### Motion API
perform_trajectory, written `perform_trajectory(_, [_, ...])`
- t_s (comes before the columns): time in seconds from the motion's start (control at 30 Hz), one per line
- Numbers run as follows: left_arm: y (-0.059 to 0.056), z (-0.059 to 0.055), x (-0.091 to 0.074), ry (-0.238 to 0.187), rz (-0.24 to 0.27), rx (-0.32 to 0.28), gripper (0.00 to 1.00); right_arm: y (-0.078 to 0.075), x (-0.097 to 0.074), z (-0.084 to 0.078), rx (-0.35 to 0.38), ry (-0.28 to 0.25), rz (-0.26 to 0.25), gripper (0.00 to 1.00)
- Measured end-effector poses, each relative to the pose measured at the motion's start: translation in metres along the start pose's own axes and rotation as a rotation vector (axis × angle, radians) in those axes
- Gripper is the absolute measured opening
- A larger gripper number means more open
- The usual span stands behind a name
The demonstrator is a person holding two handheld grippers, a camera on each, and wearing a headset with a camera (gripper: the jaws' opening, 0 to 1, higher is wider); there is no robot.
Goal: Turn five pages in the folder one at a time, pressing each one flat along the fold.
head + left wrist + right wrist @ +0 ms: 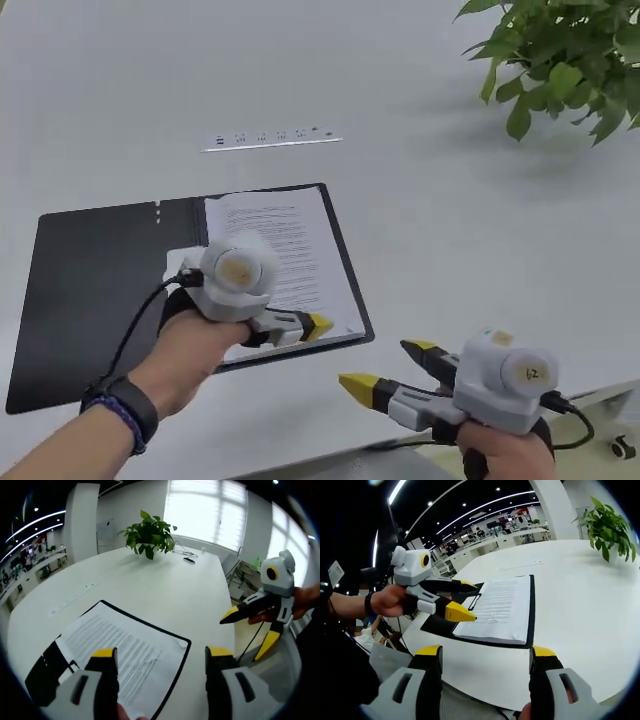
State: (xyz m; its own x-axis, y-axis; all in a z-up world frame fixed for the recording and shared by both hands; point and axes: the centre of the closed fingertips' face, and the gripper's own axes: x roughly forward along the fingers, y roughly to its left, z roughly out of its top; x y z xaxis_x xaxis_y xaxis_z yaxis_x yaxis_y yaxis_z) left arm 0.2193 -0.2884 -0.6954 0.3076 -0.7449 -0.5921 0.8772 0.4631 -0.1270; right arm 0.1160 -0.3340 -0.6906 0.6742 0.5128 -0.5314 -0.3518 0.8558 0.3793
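Observation:
A black folder lies open on the white table, its bare inner cover to the left and a stack of printed pages on its right half. My left gripper hovers over the lower right corner of the pages, jaws open and empty; in its own view the left gripper straddles the pages. My right gripper is open off the folder's lower right corner, near the table's front edge. In the right gripper view the right gripper faces the folder, with the left gripper above its near edge.
A potted plant stands at the far right of the table. A strip of built-in sockets lies beyond the folder. The table's front edge runs just beneath the right gripper. A phone with a cable lies far off.

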Motion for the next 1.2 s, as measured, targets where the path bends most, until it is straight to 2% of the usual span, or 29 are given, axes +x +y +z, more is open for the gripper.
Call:
perform_trajectory(0.27, [-0.001, -0.001, 0.034, 0.000, 0.003, -0.046, 0.71, -0.008, 0.000, -0.001, 0.015, 0.001, -0.009, 0.69])
perform_trajectory(0.4, [-0.002, -0.012, 0.050, 0.042, 0.012, -0.045, 0.71, -0.010, -0.001, -0.003, 0.020, 0.006, -0.006, 0.69])
perform_trajectory(0.47, [0.003, -0.015, 0.054, 0.048, 0.053, -0.047, 0.73, -0.013, -0.002, -0.005, 0.027, 0.010, -0.009, 0.69])
perform_trajectory(0.67, [0.003, -0.025, 0.069, 0.072, 0.086, -0.077, 0.73, -0.020, -0.003, -0.010, 0.047, 0.017, -0.012, 0.68])
perform_trajectory(0.87, [0.005, -0.039, 0.078, 0.113, 0.112, -0.056, 0.73, -0.025, -0.003, -0.012, 0.055, 0.027, -0.012, 0.67])
perform_trajectory(0.97, [0.008, -0.045, 0.079, 0.138, 0.137, -0.017, 0.72, -0.026, -0.001, -0.012, 0.055, 0.032, -0.011, 0.67])
perform_trajectory(1.03, [0.013, -0.051, 0.081, 0.154, 0.171, 0.010, 0.71, -0.026, 0.002, -0.012, 0.056, 0.037, -0.007, 0.67])
perform_trajectory(1.2, [0.013, -0.050, 0.080, 0.116, 0.165, -0.012, 0.71, -0.027, 0.009, -0.008, 0.054, 0.039, -0.001, 0.66])
